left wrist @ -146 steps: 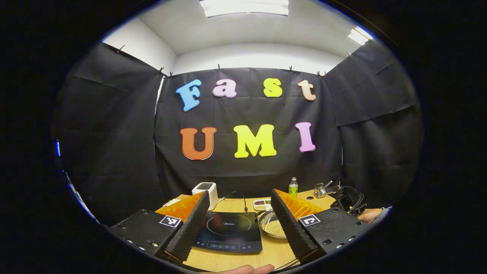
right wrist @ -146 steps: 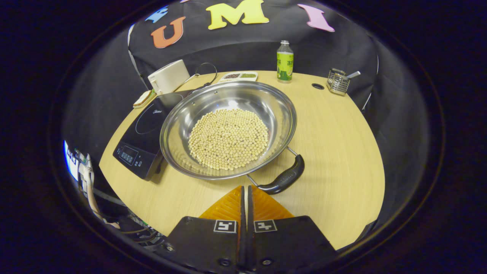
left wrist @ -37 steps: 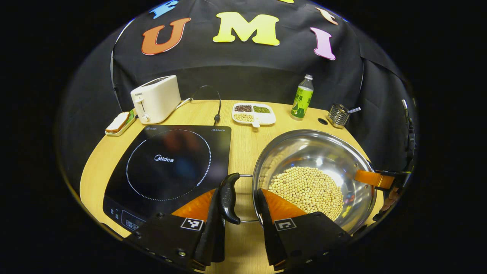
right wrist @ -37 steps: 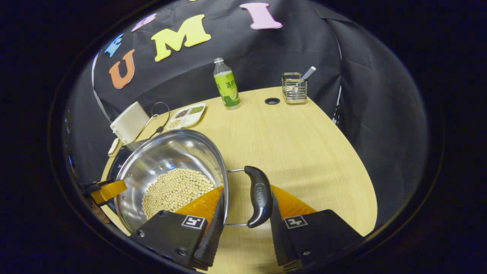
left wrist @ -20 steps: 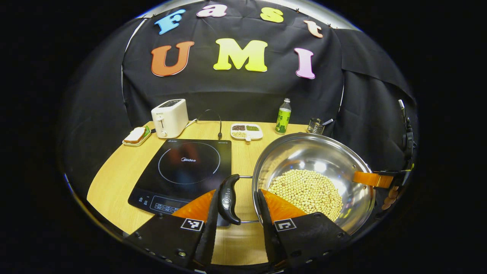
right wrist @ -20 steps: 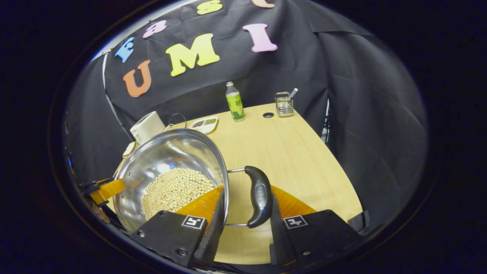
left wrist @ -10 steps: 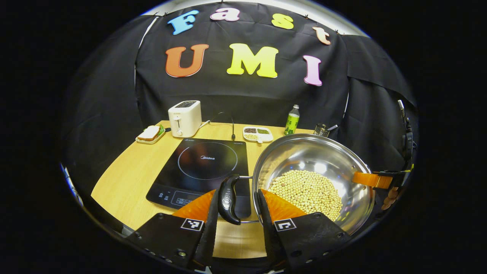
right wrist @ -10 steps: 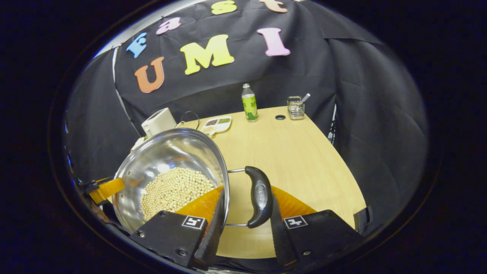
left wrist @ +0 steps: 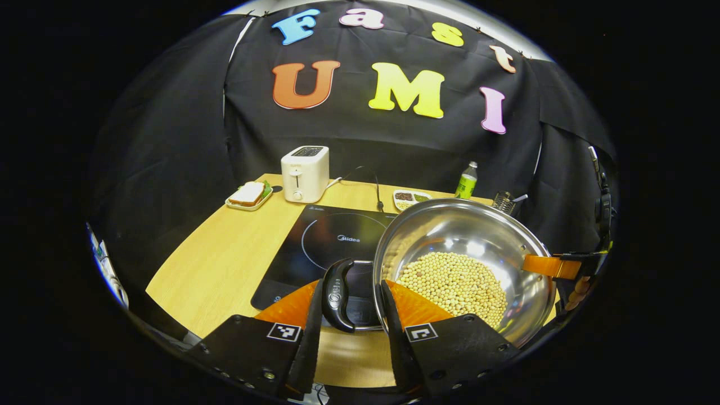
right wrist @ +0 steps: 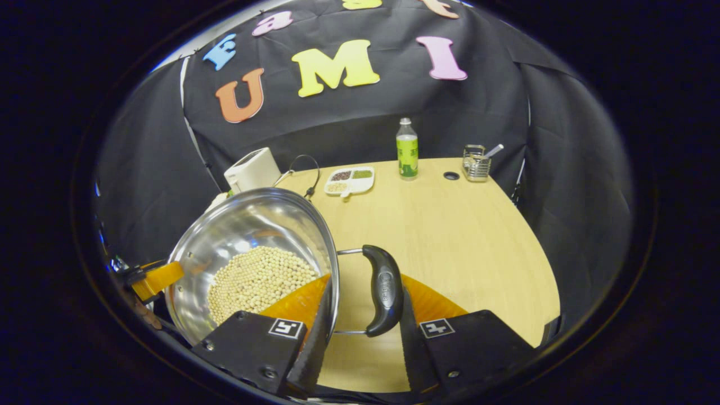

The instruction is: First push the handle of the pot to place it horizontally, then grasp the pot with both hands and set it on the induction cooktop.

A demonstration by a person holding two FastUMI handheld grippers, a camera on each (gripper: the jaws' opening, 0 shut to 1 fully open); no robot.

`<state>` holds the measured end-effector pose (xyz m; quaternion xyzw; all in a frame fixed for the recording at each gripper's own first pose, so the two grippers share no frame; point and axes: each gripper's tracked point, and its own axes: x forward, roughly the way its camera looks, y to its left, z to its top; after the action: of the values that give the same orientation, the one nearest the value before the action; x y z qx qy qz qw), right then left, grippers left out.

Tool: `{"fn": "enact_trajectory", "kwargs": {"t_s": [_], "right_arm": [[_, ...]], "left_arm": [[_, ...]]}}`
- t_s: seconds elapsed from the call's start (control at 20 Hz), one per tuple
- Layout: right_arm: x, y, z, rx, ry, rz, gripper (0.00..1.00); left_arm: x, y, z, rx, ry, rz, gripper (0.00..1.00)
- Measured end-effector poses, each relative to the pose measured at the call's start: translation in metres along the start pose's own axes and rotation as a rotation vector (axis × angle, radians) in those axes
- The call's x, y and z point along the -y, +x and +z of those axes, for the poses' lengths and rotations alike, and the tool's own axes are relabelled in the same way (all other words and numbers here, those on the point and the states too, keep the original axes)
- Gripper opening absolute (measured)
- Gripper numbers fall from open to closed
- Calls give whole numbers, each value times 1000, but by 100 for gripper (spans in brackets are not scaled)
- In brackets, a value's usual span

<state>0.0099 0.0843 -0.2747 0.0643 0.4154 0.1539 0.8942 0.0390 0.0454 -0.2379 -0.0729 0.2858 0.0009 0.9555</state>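
Gripping round steel pot [left wrist: 467, 236] handles

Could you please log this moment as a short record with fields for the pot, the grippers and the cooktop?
pot: steel, holding pale beans, carried above the table
left gripper: fingers straddle the pot's left handle and rim
right gripper: fingers straddle the pot's right handle and rim
cooktop: bare, partly under the pot's left edge
background: toaster, bottle
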Motion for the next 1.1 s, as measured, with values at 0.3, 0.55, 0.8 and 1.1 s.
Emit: {"fn": "enact_trajectory", "kwargs": {"t_s": [0.3,0.55,0.8,1.1], "right_arm": [[-34,39,29,-20,-24,27,60],[-54,65,50,-25,-28,41,61],[-74,93,64,-33,-30,55,61],[-99,147,68,-71,-27,37,61]], "left_arm": [[-34,31,24,-5,-6,39,52],[-52,53,44,-2,-19,64,52],[-74,73,57,-3,-24,91,52],[-104,128,54,-67,-57,105,52]]}}
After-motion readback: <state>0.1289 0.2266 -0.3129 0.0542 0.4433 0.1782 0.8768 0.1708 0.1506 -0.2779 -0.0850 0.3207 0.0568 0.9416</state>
